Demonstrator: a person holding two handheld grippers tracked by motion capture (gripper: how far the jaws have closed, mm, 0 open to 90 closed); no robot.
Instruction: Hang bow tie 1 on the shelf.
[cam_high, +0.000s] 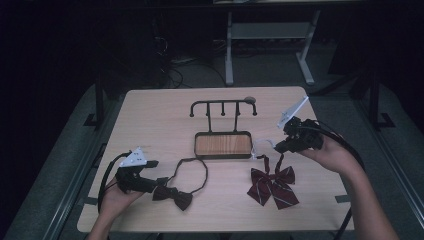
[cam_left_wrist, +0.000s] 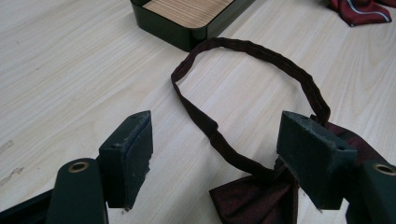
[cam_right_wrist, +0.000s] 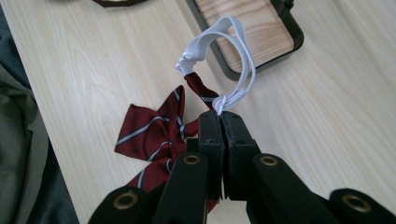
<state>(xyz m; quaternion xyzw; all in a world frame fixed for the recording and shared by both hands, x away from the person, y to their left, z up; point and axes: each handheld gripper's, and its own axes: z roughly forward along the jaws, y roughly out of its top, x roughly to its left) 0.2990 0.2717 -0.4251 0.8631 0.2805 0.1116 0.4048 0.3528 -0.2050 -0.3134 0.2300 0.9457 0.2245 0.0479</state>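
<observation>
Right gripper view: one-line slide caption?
Right tool shut on the white elastic band of a striped red bow tie, beside the wood-inlaid tray.

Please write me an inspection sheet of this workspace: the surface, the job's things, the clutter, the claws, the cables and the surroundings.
Surface: light wooden table, bare around the items.
Job's things: striped red bow tie with white elastic band; dark bow tie with looped strap; hook stand on a wooden base.
Clutter: nothing seen.
Claws: left claw open over the dark bow tie; right claw shut on the white elastic band.
Cables: one black cable trails from each claw.
Surroundings: dark room, white desk legs behind.
</observation>
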